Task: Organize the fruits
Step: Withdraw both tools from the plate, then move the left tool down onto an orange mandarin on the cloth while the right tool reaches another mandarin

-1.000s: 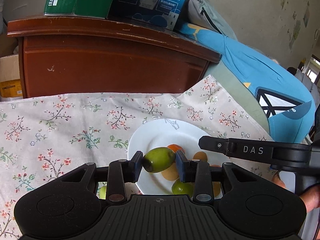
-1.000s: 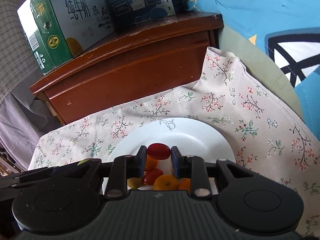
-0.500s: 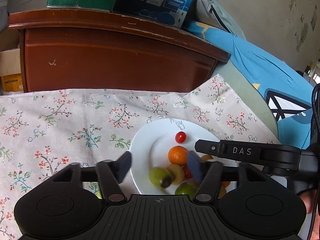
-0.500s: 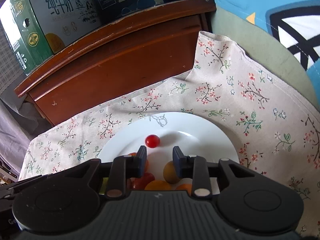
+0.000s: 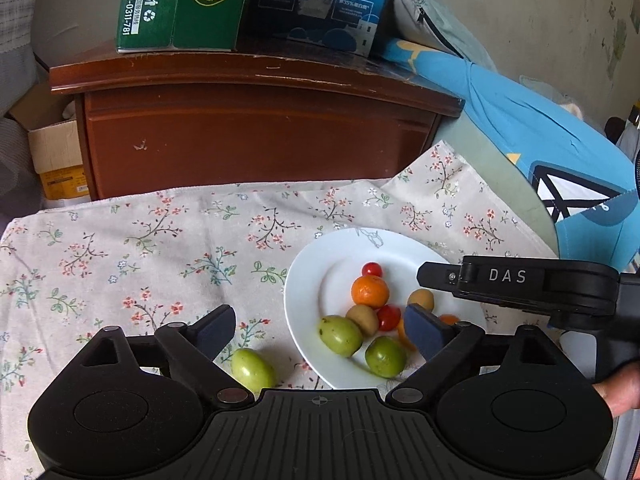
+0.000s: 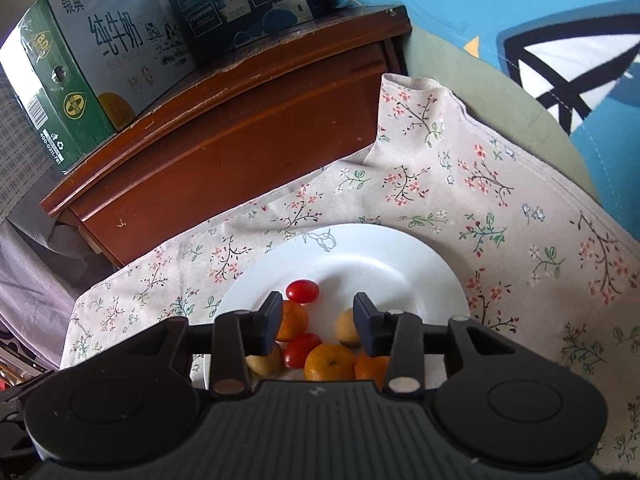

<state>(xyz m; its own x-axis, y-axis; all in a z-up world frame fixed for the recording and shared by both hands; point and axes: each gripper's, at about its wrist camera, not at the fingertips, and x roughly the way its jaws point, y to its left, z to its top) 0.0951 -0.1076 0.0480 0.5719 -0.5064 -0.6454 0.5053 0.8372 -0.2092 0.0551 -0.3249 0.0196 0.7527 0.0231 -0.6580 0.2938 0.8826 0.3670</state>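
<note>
On the desk, floral cloth point(image 5: 160, 248): beige woven fabric with a red-and-green sprig print, creased toward 1 o'clock, carrying a white plate point(image 5: 308, 280).
Plate: round, glossy, smooth rim with a small line drawing at its 12 o'clock edge; all fruit but one lies on it.
Fruit at 12 o'clock of the plate: a cherry tomato point(image 5: 372, 269), shiny red, with a mandarin point(image 5: 370, 291) touching it just below, orange and dimpled.
Fruit at 6 o'clock: two green jujubes, smooth and egg-shaped; the left jujube point(image 5: 340, 335) has its long axis running from 10 to 4 o'clock, the right jujube point(image 5: 385, 356) looks nearly round.
Middle of the plate: a tan oval fruit point(image 5: 362, 319) and a second red tomato point(image 5: 388, 317), touching.
Off the plate: a third green jujube point(image 5: 253, 370) on the cloth, at the plate's 8 o'clock, long axis 10 to 4 o'clock.
Left claw point(image 5: 319, 330): jaws have just swung wide apart, nothing gripped.
Right claw point(image 6: 316, 322): jaws have just been parting, now partly spread above the plate's fruit, clamping nothing.
Behind: a scuffed reddish wooden cabinet point(image 5: 256, 136) with cardboard milk cartons point(image 5: 180, 4) on top.
</note>
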